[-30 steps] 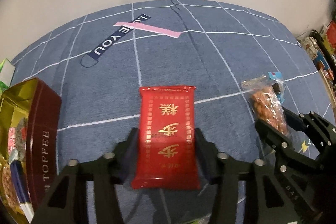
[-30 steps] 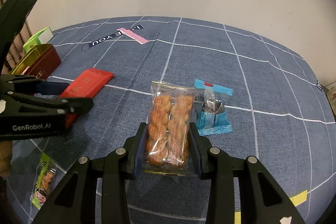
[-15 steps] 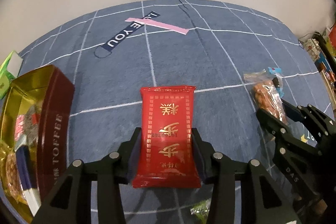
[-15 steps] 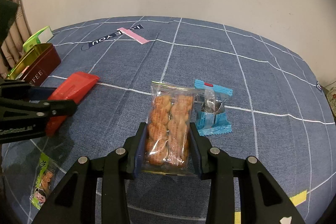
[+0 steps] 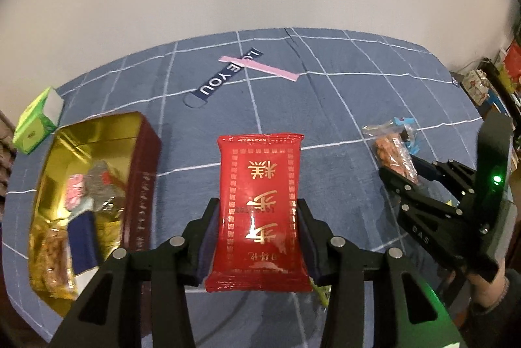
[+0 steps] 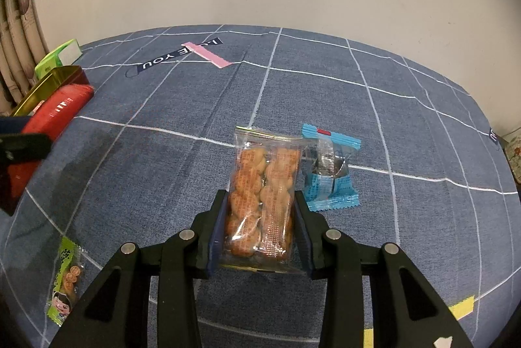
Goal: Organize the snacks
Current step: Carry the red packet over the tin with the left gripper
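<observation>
My left gripper (image 5: 257, 237) is shut on a red foil packet with gold characters (image 5: 259, 204), held up off the blue checked cloth (image 5: 325, 120). To its left lies an open gold-lined toffee tin (image 5: 140, 195) with several wrapped snacks inside. My right gripper (image 6: 260, 234) is shut on a clear packet of orange twists (image 6: 260, 195) that rests low over the cloth. The left wrist view shows that packet (image 5: 392, 152) at the right. In the right wrist view the red packet (image 6: 58, 110) hangs at the far left, in front of the tin (image 6: 52, 80).
A blue wrapped snack (image 6: 329, 175) lies just right of the clear packet. A small green packet (image 6: 65, 279) lies at the near left. A green box (image 5: 35, 126) sits behind the tin. A dark lanyard (image 5: 224, 77) and pink strip (image 5: 260, 67) lie further back.
My left gripper closed on the red packet and lifted it, drifting toward the tin, which now shows far more of its inside. The right gripper and its packet have not moved.
</observation>
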Action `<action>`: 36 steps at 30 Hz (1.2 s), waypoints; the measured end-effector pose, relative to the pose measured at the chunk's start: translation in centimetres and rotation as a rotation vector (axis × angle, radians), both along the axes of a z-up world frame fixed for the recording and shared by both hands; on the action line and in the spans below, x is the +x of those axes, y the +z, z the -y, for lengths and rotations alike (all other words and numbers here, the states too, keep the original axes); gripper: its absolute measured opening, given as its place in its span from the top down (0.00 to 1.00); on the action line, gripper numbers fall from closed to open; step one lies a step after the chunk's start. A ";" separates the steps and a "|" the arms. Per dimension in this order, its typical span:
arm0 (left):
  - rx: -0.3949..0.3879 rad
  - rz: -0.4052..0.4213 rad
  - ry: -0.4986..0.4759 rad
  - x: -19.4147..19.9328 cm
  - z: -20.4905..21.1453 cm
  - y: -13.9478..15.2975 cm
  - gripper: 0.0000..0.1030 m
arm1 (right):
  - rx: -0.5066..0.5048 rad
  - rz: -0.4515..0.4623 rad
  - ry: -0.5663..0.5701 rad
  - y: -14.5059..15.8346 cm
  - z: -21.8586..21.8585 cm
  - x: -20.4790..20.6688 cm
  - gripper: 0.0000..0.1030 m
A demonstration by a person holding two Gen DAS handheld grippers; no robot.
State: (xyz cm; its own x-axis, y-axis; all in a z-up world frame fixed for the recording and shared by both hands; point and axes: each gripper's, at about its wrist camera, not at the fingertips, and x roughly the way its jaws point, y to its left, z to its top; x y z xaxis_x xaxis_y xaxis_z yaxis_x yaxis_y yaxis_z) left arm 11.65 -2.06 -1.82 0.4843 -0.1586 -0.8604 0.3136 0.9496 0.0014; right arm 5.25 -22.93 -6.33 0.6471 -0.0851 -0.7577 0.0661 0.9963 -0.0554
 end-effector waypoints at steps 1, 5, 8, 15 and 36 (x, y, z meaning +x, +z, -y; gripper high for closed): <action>-0.001 0.003 0.004 -0.1 -0.3 0.4 0.56 | 0.000 0.000 0.000 0.0 0.1 0.0 0.66; -0.008 0.011 0.022 -0.6 -1.8 1.8 0.56 | -0.001 0.000 0.001 0.0 0.0 0.0 0.66; 0.012 0.033 0.047 -1.0 -3.4 2.6 0.56 | -0.002 0.000 0.001 0.1 0.0 0.0 0.66; 0.044 0.042 0.137 -1.3 -8.7 2.9 0.56 | -0.006 0.000 0.002 0.1 0.0 0.0 0.66; 0.141 0.019 0.300 -0.8 -20.1 2.1 0.56 | -0.020 0.001 0.005 0.1 0.1 0.0 0.66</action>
